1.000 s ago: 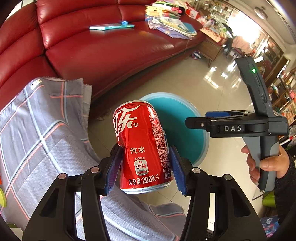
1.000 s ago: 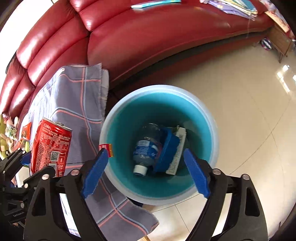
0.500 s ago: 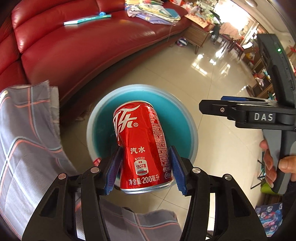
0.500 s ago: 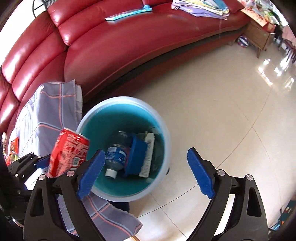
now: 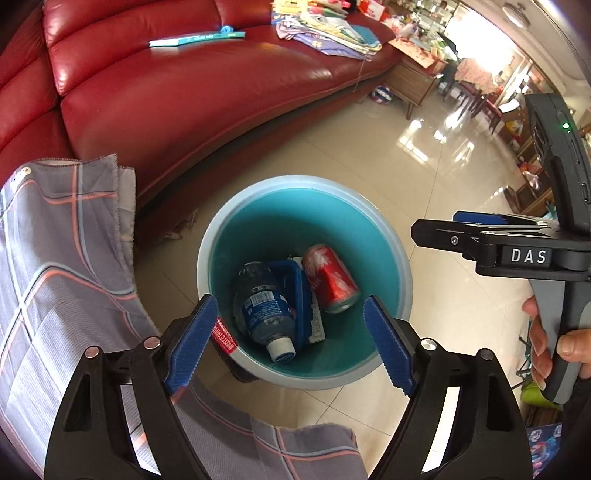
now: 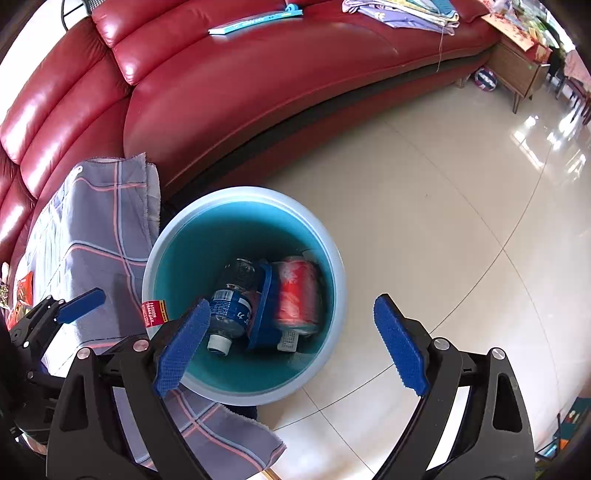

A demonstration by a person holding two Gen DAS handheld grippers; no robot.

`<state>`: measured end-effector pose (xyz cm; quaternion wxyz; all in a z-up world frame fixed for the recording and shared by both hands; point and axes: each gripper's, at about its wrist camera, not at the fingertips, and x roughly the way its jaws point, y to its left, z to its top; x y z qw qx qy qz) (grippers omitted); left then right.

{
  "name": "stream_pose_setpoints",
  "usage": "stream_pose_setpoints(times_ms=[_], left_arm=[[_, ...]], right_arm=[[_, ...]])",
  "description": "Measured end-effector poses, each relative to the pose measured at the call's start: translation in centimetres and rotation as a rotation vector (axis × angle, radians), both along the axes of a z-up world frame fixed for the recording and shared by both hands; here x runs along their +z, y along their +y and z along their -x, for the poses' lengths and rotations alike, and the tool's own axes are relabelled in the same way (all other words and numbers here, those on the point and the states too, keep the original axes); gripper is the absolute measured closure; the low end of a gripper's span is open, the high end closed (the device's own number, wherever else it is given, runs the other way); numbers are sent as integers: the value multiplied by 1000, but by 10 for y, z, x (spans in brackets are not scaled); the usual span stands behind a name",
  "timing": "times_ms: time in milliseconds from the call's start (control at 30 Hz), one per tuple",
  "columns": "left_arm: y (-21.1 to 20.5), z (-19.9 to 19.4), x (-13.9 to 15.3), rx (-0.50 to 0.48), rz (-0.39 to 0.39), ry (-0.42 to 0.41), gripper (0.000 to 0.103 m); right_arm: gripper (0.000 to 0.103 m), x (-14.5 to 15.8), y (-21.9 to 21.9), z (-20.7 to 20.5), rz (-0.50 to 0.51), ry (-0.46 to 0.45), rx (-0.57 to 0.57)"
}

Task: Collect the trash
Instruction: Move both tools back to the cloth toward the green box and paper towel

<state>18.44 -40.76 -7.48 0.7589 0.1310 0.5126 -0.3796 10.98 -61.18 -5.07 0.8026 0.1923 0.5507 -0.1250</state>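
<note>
A teal trash bin (image 5: 306,206) (image 6: 240,229) stands on the tiled floor beside the red sofa. A red cola can (image 5: 330,278) (image 6: 297,291) lies inside it, next to a blue plastic bottle (image 5: 264,304) (image 6: 231,301), a blue tray and a white box. My left gripper (image 5: 290,339) is open and empty above the bin's near rim; its blue pad shows in the right wrist view (image 6: 79,304). My right gripper (image 6: 291,345) is open and empty over the bin; it shows side-on in the left wrist view (image 5: 461,238).
A grey checked cloth (image 5: 55,258) (image 6: 96,236) covers a table edge left of the bin. The red sofa (image 5: 184,92) behind holds a teal book (image 5: 195,37) and a pile of clothes (image 5: 325,26). A wooden side table (image 5: 413,81) stands at the far right.
My left gripper has opened and let go of the red can, which has dropped into the bin. The right gripper stays open and has shifted slightly.
</note>
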Motion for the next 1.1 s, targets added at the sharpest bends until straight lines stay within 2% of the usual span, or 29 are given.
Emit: stream_pose_setpoints(times_ms=[400,633,1100], left_arm=[[35,3,15,46,24,-21,14],[66,14,36,73,51,-53,10],[180,32,76,214,103,-107,8]], right_arm=[[13,11,30,1,20,12,19],[13,28,61,3,37,-1,57],[13,60,161,0,70,-38,177]])
